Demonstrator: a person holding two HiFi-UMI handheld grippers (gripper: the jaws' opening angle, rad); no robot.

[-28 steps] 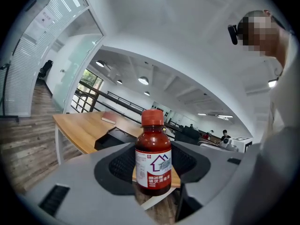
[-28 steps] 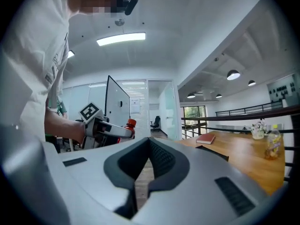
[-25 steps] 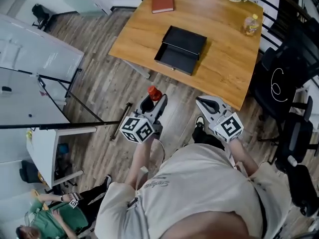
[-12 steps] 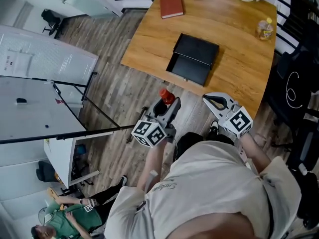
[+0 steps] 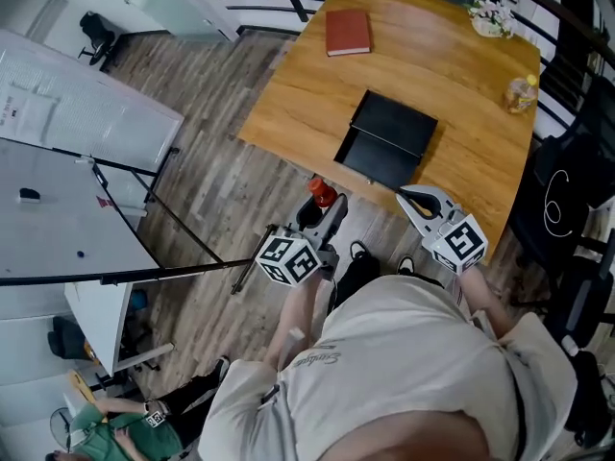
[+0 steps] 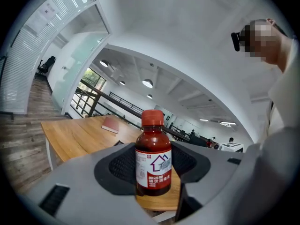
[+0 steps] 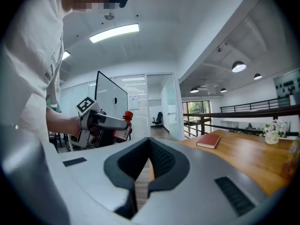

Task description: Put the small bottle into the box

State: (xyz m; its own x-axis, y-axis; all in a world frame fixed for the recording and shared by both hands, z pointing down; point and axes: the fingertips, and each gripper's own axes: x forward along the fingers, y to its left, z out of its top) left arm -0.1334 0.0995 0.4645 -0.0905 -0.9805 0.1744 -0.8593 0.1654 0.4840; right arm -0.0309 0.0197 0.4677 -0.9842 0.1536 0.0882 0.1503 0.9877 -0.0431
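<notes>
A small dark-red bottle (image 5: 323, 194) with a red cap and a white label stands upright between the jaws of my left gripper (image 5: 322, 217), which is shut on it. In the left gripper view the bottle (image 6: 153, 161) fills the middle, with the pads against its sides. An open black box (image 5: 389, 140) lies on the wooden table (image 5: 452, 75), ahead of both grippers. My right gripper (image 5: 416, 200) hangs at the table's near edge, shut and empty; its pads (image 7: 161, 159) meet. The right gripper view shows the left gripper (image 7: 105, 122) holding the bottle (image 7: 124, 126).
A red book (image 5: 347, 32) lies at the table's far left, also visible as a book (image 7: 209, 140) in the right gripper view. A yellowish bottle (image 5: 522, 92) and a flower dish (image 5: 492, 17) stand at the right side. Whiteboards (image 5: 67, 113) on stands are left; dark chairs (image 5: 567, 209) right.
The person has stepped towards the table: the table and box sit lower and nearer in the head view. Both grippers keep their pose, with the bottle still held in the left one.
</notes>
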